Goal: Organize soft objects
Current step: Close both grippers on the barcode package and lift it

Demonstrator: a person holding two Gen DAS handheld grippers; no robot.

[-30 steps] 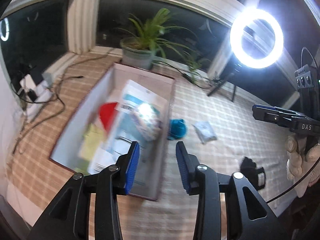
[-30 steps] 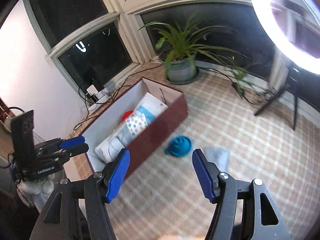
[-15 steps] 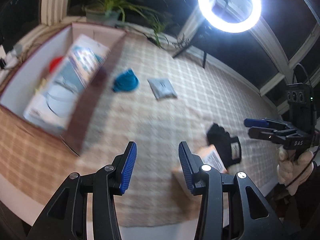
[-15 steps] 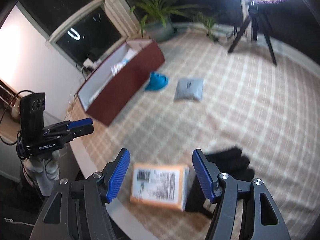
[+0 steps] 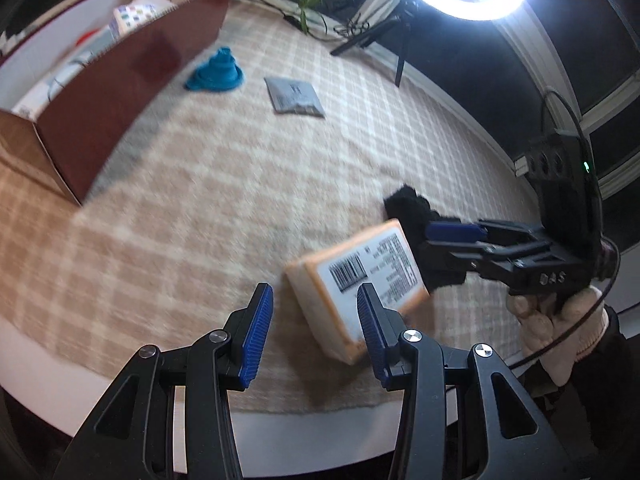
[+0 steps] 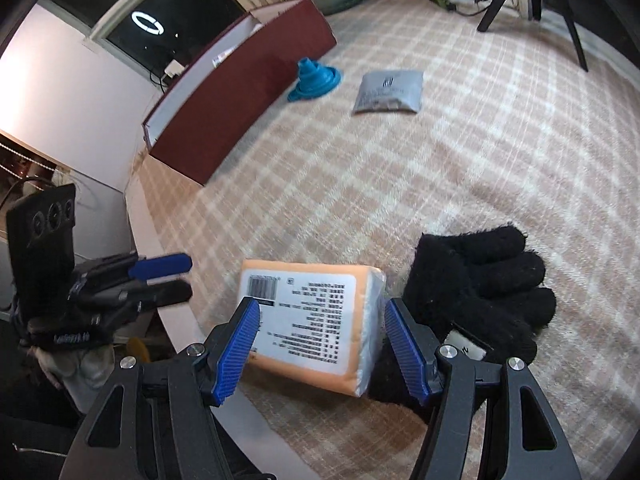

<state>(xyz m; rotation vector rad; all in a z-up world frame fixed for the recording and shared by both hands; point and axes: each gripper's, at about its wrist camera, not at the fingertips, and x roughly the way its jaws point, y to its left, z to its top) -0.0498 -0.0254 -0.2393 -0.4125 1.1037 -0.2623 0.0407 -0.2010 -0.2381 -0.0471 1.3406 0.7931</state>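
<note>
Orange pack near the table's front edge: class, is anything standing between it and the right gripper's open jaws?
Nothing visible does. The right gripper hangs open just above the orange pack, its jaws to either side and not touching. The black glove lies beside the pack, off to the right.

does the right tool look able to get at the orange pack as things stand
Probably yes: the right tool hangs open just above the orange pack, pads either side, nothing between. The black glove lies close on one side and might get nudged.

Both grippers have dropped from the box (image 6: 240,72) to the orange pack (image 6: 316,320).
</note>
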